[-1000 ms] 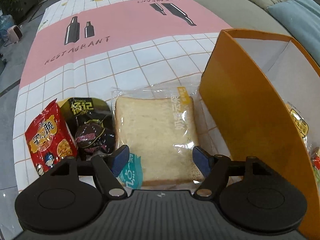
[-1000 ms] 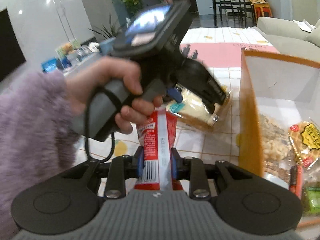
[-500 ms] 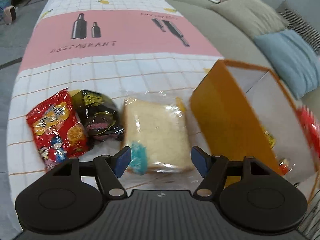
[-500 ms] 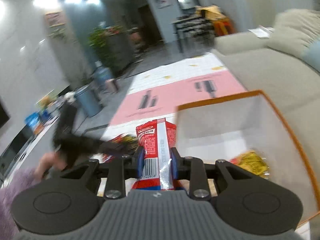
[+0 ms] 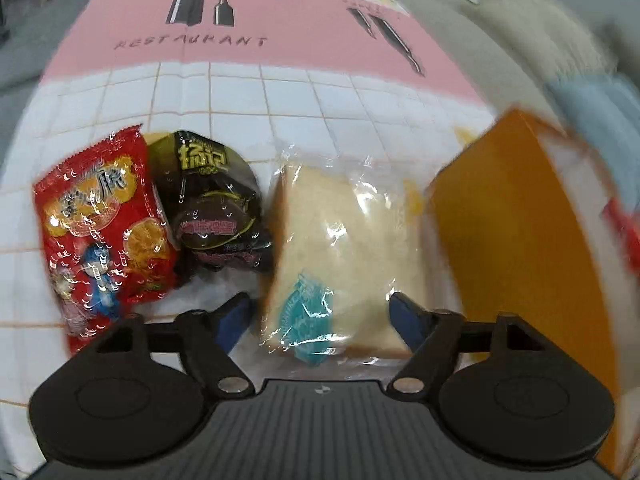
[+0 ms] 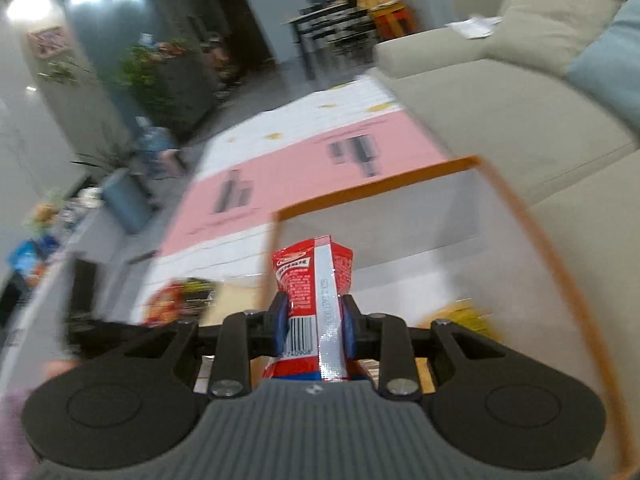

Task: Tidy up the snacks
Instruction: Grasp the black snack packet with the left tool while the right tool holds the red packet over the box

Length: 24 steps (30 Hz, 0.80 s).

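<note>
A slice of bread in a clear wrapper [image 5: 344, 256] lies on the tablecloth, between the fingers of my left gripper [image 5: 320, 314]. Its jaws are closing and the pads stand just off the wrapper's sides. Left of the bread lie a black snack packet [image 5: 216, 200] and a red snack packet [image 5: 100, 232]. The orange box [image 5: 520, 248] stands to the right of the bread. My right gripper [image 6: 314, 324] is shut on a red packet with a silver seam [image 6: 316, 280] and holds it upright over the near part of the orange box [image 6: 380, 184].
A yellow packet [image 6: 460, 312] lies blurred inside the box. The pink and white checked tablecloth [image 5: 280, 92] stretches away behind the snacks. A beige sofa [image 6: 500, 120] with a blue cushion [image 6: 608, 60] runs along the table's right side.
My left gripper has come closer over the bread and its jaws have narrowed. My right gripper has swung with the red packet from beside the left hand to over the orange box.
</note>
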Each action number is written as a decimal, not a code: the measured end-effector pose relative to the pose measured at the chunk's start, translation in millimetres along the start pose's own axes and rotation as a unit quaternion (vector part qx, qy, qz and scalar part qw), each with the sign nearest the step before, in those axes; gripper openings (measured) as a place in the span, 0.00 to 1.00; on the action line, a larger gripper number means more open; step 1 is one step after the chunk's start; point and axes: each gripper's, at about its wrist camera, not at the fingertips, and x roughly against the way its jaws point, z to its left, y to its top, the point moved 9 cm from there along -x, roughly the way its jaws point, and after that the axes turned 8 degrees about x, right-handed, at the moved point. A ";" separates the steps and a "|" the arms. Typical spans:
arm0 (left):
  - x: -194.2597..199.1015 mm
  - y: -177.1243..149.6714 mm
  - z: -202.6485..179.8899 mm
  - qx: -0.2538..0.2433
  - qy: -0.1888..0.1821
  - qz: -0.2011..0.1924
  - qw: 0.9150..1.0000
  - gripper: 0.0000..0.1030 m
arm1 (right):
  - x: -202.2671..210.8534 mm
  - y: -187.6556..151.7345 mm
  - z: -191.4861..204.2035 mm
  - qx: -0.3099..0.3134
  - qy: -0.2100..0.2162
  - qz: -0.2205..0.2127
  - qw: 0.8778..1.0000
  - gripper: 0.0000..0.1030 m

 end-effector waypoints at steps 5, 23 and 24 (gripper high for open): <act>7.0 -2.0 20.1 0.079 -0.047 0.019 0.996 0.33 | -1.5 -4.7 54.8 0.021 0.079 -0.009 0.997 0.25; 73.4 -9.7 3.1 -0.046 0.012 -0.029 0.998 0.48 | 9.3 -22.6 50.4 0.019 0.073 -0.005 0.997 0.25; 83.1 -2.5 -0.8 -0.059 0.028 -0.053 0.996 0.67 | 9.2 -23.8 48.8 0.018 0.073 -0.006 0.997 0.25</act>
